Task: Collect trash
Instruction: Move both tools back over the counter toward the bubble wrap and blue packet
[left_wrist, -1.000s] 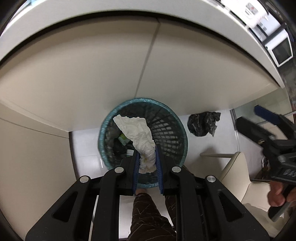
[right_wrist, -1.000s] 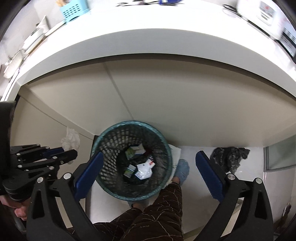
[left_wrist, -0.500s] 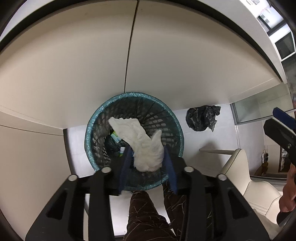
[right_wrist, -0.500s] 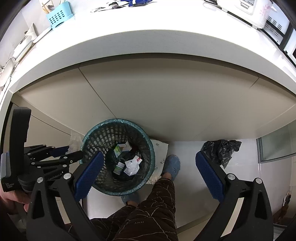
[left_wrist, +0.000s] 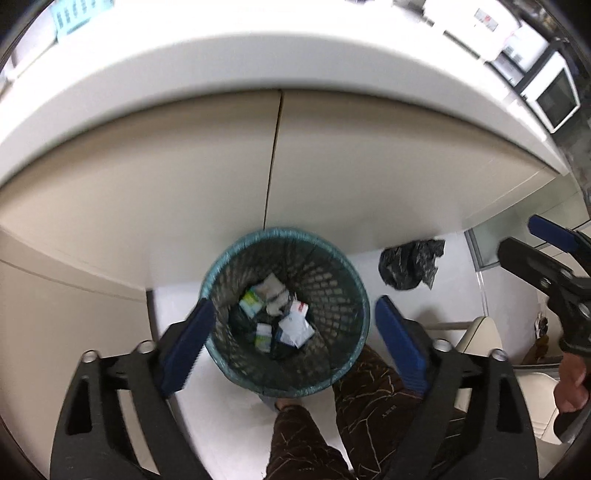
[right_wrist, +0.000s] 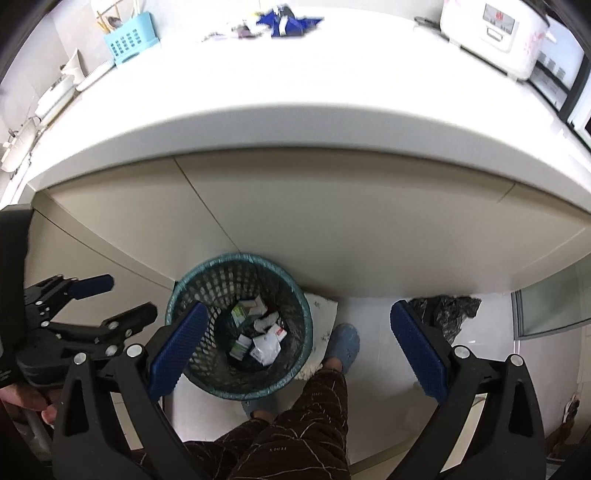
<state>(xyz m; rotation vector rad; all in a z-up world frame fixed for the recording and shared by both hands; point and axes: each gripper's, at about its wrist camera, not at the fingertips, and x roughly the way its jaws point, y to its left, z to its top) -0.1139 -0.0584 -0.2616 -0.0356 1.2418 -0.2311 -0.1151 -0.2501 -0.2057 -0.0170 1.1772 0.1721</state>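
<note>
Gone from the left tongs (left_wrist: 291, 345) is the white tissue they pinched a second ago; their jaws are opening, nothing between them, above the mesh bin (left_wrist: 284, 321). That piece counts as binned, though it is hidden among the cartons. Right tongs (right_wrist: 295, 343) hang apart, empty. More scraps (right_wrist: 280, 22) wait on the far tabletop (right_wrist: 295, 92).

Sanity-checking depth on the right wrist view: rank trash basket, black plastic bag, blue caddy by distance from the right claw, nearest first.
1. Trash basket, just below the right claw, toward its left finger.
2. Black plastic bag, on the floor past the right finger.
3. Blue caddy, far up on the counter, top left.
</note>
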